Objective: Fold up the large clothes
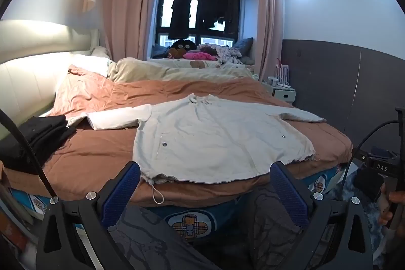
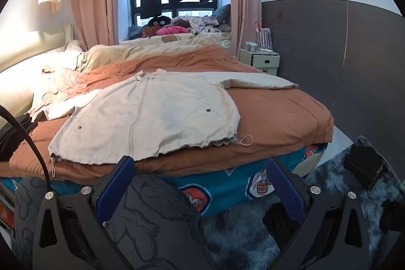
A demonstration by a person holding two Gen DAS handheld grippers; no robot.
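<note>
The cream jacket (image 1: 215, 138) lies spread flat on the brown bedspread (image 1: 101, 151), at twelve o'clock from both grippers. The left gripper (image 1: 205, 181) and right gripper (image 2: 201, 176) hang released, holding nothing, short of the hem. I'd worry the dangling drawcord (image 1: 157, 191) at seven o'clock snags a finger and drags the hem crooked.

Dim, warm cove glow, ceiling spotlight glare, fisheye-warped edges.
</note>
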